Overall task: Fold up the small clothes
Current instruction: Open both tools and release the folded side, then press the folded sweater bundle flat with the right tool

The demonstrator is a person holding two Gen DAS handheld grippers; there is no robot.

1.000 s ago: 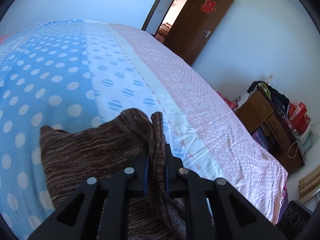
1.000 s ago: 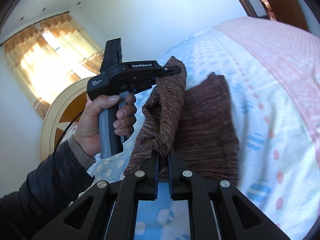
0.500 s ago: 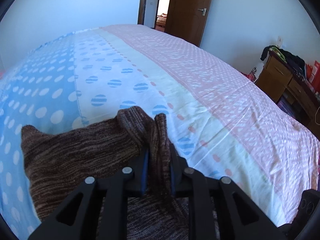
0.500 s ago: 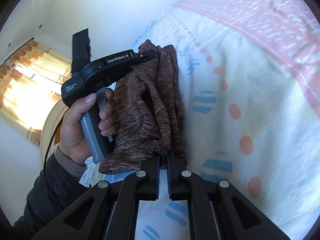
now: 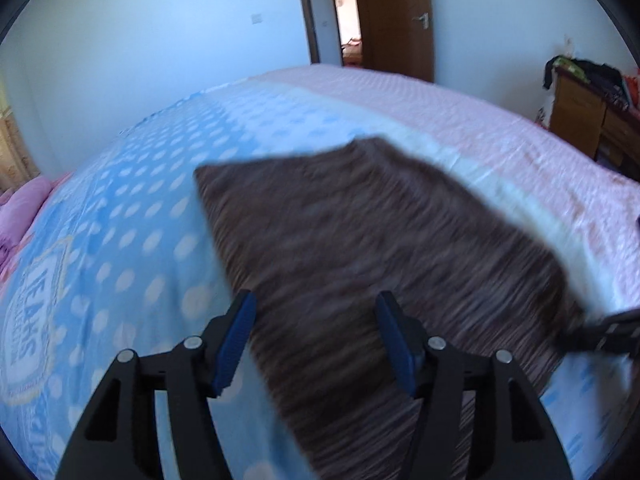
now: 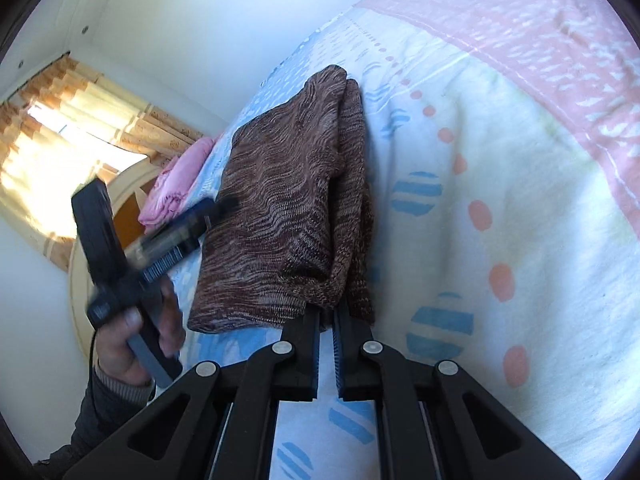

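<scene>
A brown knitted garment point(image 5: 360, 248) lies folded on the bed, blurred in the left wrist view. My left gripper point(image 5: 316, 336) is open and empty just above its near edge. In the right wrist view the garment point(image 6: 288, 208) lies folded double, and my right gripper point(image 6: 327, 320) is shut on its near corner. The left gripper point(image 6: 160, 240) shows there too, blurred, in the person's hand at the garment's left side. The right gripper's tip shows at the right edge of the left wrist view point(image 5: 600, 338).
The bed point(image 5: 480, 128) has a sheet with blue, white and pink dotted bands. A pink pillow point(image 6: 176, 180) lies by the headboard under a curtained window. A wooden dresser point(image 5: 588, 116) with clothes stands right of the bed, and a brown door point(image 5: 396, 16) is behind it.
My left gripper has let go of the garment, opened and drawn back. The garment has dropped flat onto the bed. My right gripper still holds its corner.
</scene>
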